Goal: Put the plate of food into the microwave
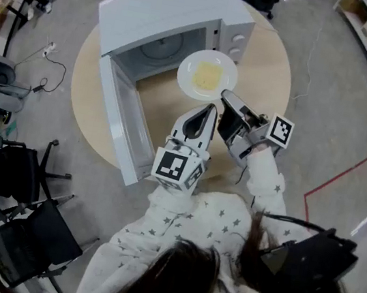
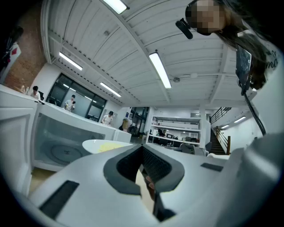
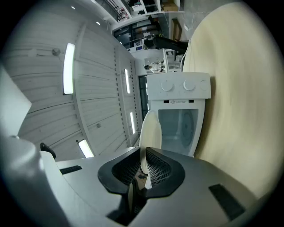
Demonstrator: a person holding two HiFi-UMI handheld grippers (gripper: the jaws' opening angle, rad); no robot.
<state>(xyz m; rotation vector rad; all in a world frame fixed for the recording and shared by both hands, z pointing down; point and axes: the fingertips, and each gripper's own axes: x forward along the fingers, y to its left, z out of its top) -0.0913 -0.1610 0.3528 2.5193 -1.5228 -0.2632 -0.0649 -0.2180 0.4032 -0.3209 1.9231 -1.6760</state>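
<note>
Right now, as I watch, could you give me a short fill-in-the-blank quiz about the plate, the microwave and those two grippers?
The right gripper is shut on the plate, which carries a ____ piece of food.
The microwave has its door standing ____.
The left gripper holds ____.
The microwave stands on a ____ table.
Missing words: yellow; open; nothing; round.
</note>
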